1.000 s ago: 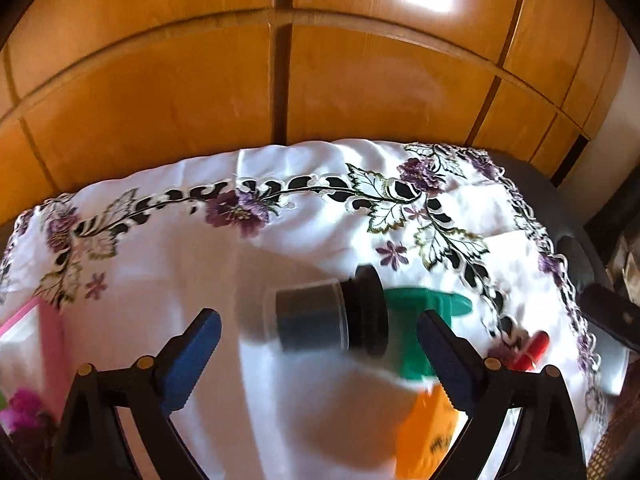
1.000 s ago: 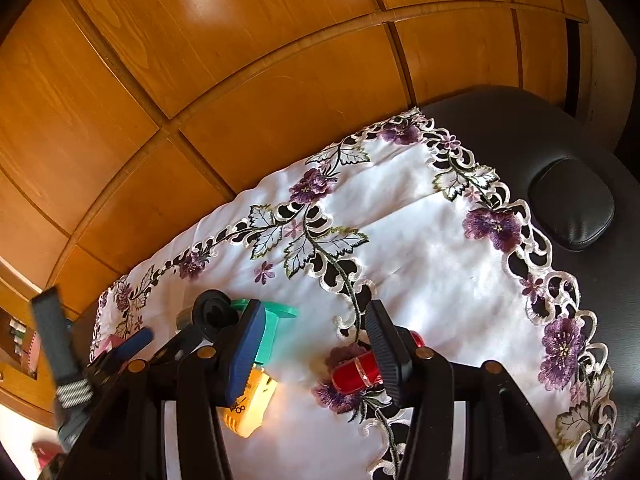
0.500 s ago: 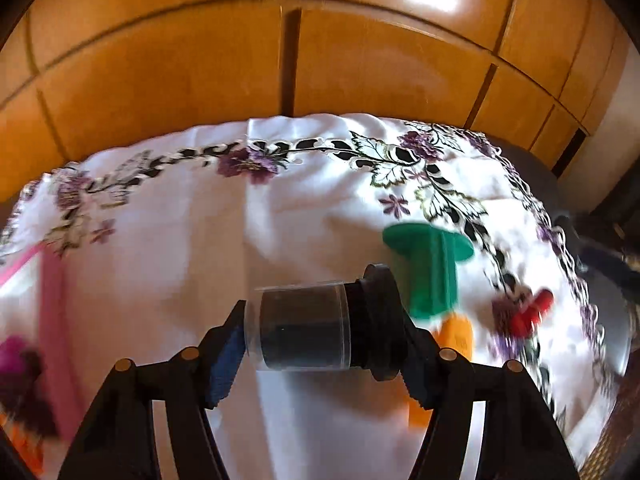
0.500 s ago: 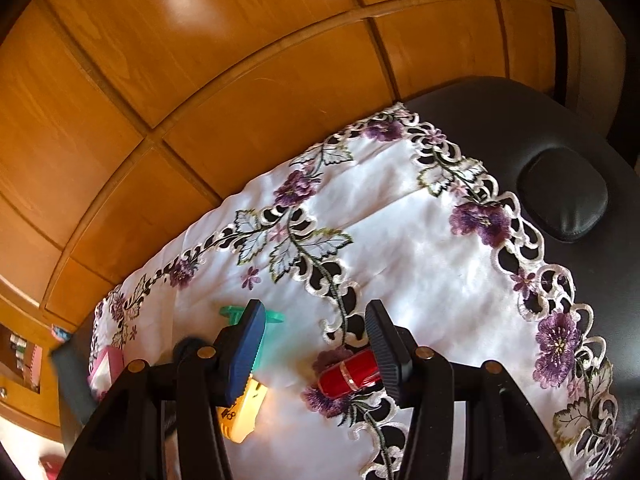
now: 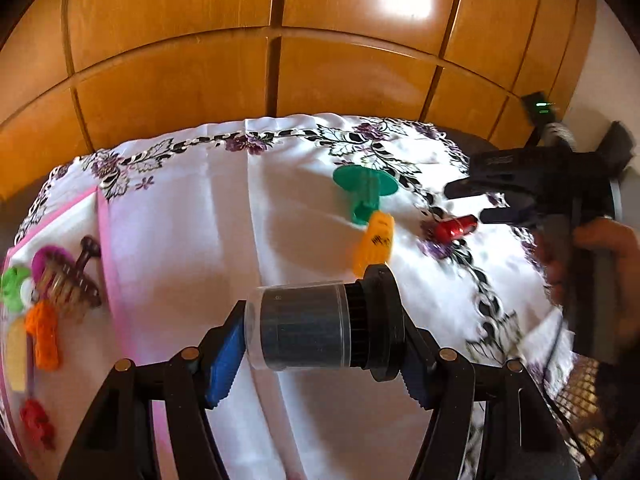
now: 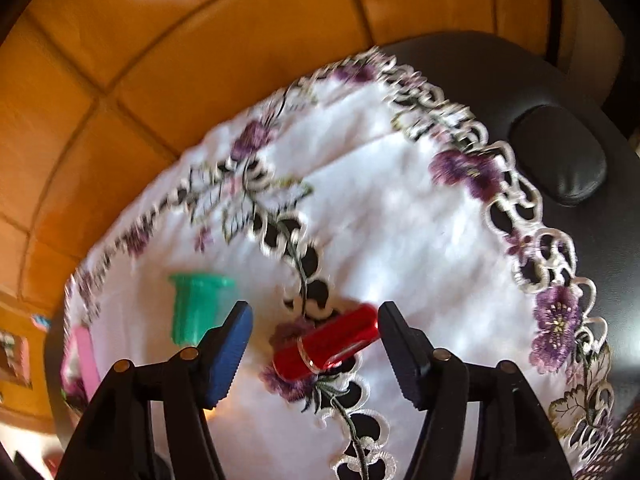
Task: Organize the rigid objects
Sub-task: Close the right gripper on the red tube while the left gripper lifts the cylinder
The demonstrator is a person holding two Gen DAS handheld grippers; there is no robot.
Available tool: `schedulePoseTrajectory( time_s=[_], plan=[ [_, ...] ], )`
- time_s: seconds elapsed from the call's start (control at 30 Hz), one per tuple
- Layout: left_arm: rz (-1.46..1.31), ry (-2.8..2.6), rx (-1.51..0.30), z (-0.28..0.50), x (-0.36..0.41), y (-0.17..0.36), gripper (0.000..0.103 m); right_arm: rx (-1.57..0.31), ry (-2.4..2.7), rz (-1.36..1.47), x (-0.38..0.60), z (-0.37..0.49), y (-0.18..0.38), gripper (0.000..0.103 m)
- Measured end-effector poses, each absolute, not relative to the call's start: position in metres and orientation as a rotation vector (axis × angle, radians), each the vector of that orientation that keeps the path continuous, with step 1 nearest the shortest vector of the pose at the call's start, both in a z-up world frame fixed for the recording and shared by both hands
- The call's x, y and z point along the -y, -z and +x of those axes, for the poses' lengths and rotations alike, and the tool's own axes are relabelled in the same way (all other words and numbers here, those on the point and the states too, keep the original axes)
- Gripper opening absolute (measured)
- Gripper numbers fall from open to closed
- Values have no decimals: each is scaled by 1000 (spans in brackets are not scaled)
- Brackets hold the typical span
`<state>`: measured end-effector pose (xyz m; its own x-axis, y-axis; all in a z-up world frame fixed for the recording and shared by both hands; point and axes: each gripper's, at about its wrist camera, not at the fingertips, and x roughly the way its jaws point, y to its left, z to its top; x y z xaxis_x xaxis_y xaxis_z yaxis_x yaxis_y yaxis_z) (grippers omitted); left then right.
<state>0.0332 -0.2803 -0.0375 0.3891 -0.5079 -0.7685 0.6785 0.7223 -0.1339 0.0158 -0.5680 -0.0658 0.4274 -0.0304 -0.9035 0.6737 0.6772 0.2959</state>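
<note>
A dark round jar [image 5: 308, 334] with a black cap lay on its side, low in the middle of the left view. A shiny red tube [image 6: 326, 342] lay slanted on the white cloth, low in the right view's middle.

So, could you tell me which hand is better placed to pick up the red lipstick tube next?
The right. Its tool stands open astride the red lipstick tube, jaws having just opened wider. The left tool is already clamped on the black-capped jar.
</note>
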Motion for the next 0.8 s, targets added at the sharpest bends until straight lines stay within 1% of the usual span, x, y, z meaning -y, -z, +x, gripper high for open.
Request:
schedulePoseTrajectory(
  time_s=[0.03, 0.1, 0.13, 0.3, 0.43, 0.47, 0.5, 0.53, 0.67, 0.8],
  plan=[
    [212, 765, -895, 30, 276, 36, 68, -1060, 495, 681, 565, 18, 66, 69],
    [196, 769, -895, 24, 268, 32, 68, -1095, 499, 577, 556, 24, 67, 84],
    [191, 771, -895, 23, 265, 30, 68, -1117, 495, 524, 550, 27, 69, 85],
    [149, 779, -888, 15, 245, 20, 68, -1204, 497, 398, 540, 35, 82, 85],
    [129, 783, -866, 9, 233, 11, 68, -1236, 510, 334, 536, 36, 89, 85],
    [127, 784, -859, 8, 230, 10, 68, -1250, 523, 311, 536, 37, 91, 85],
    [127, 785, -850, 7, 228, 8, 68, -1254, 528, 292, 535, 37, 93, 79],
    [128, 782, -839, 5, 225, 6, 68, -1244, 514, 294, 534, 37, 92, 76],
    [129, 765, -811, 2, 214, 4, 68, -1240, 523, 259, 529, 39, 92, 76],
    [125, 721, -790, 4, 199, 3, 68, -1236, 528, 304, 532, 37, 92, 76]
  ],
)
